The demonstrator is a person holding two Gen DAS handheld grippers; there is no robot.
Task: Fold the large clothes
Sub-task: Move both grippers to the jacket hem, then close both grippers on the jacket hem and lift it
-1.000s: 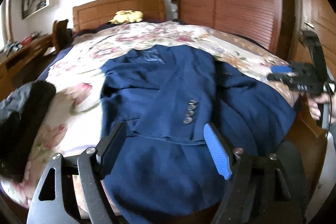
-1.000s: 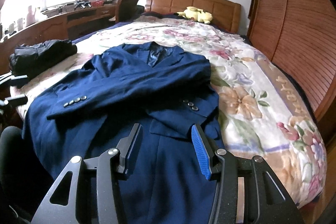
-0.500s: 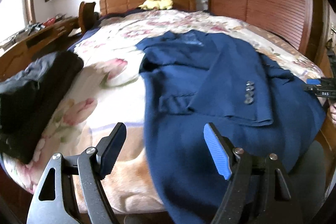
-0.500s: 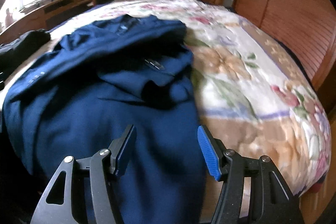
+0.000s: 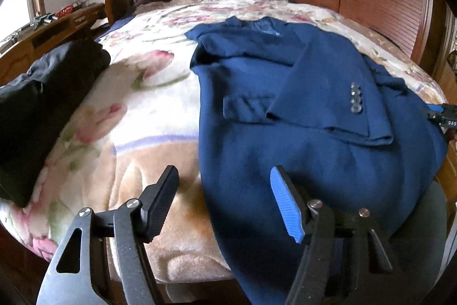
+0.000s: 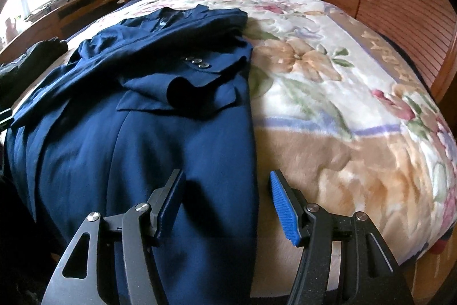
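I have the navy jacket (image 5: 300, 133) lying front-up on the flowered blanket (image 5: 148, 110) at the foot of the bed, both sleeves crossed over its chest and its hem hanging over the near edge; my left gripper (image 5: 222, 205) sits at the hem's left corner, jaws standing wide with the cloth edge between them but no pad pressing on it, and they have just been closing a little; my right gripper (image 6: 225, 205) is at the right corner, likewise open and holding nothing, having just been opening. I judge the cloth a thick, soft wool-like weave, heavyish and drapey, not slippery, with some stiffness at the shoulders; I would pinch both bottom corners through every layer and carry the hem up toward the collar (image 6: 171, 16). The only lettering I can find is on the far gripper's body, too small to read with confidence.
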